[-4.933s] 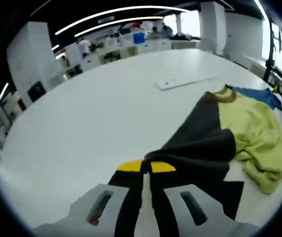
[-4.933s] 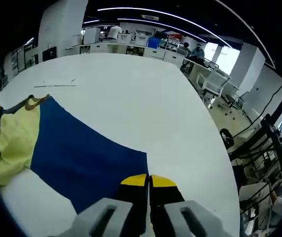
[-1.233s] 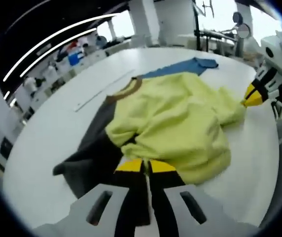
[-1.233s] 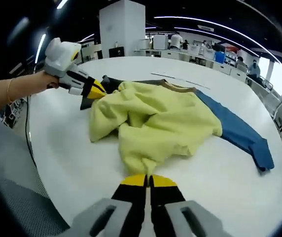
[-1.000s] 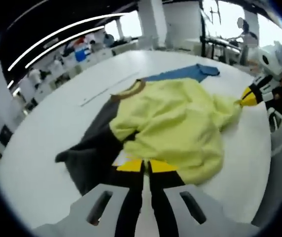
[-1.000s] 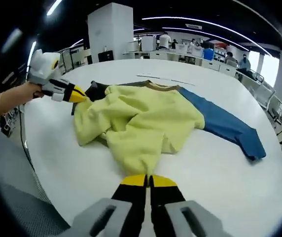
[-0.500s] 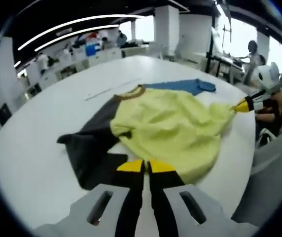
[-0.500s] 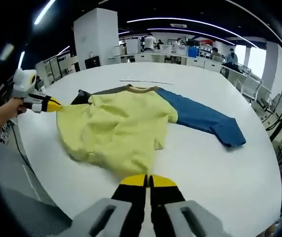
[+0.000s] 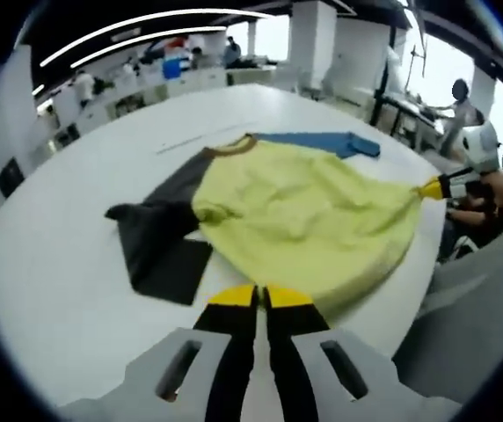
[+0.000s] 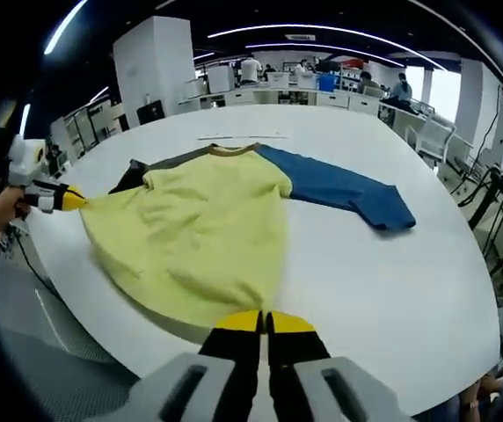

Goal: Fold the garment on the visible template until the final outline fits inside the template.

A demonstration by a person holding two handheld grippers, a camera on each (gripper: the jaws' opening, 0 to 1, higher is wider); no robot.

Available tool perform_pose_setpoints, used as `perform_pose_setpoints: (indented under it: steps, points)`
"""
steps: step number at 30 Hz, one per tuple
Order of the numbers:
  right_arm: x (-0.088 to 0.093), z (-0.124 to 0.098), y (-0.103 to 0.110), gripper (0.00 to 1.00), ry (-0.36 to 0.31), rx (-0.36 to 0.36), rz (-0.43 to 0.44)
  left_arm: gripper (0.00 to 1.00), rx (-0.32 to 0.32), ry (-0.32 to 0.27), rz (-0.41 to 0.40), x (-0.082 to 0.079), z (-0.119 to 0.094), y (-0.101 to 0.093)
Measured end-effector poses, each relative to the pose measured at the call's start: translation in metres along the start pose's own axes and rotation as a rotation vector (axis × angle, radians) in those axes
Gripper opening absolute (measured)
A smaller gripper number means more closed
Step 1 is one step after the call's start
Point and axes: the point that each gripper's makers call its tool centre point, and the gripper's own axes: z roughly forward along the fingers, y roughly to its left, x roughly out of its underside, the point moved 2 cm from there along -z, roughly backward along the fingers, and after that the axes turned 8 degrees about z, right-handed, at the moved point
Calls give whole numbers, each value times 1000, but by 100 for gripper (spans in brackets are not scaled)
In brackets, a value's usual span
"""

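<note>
White table (image 10: 392, 290) carries your limp, light garment (image 10: 199, 237); left gripper (image 9: 255, 296) and right gripper (image 10: 264, 321) pinch its hem corners closed.

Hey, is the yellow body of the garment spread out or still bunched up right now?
Spread out: the yellow body lies flat on the white table, stretched between both grippers at its hem corners.

No readable text, labels, brands or numbers anywhere: garment (image 9: 304, 220) plain, desk (image 10: 392, 264) unmarked, far background too blurred.
</note>
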Motion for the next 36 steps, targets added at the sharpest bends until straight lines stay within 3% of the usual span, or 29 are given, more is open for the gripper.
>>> perform_pose_setpoints:
  steps: [6,12,18,25,32,36]
  points:
    - [9,-4,-4,0,19,6,1,0,-11,32,18,13,-8,-7]
    - [15,-8,-4,0,39,4,-19,0,9,42,-48,22,-16,-15]
    - [21,-10,-5,0,53,-1,-33,0,-13,58,-34,31,-21,-19]
    - [36,2,-9,0,76,0,-11,0,-9,107,-59,51,-12,-22]
    - [43,8,-12,0,88,1,5,0,-25,114,-84,64,-8,-17]
    - [44,8,-12,0,87,5,19,0,-13,91,-110,68,-8,-17]
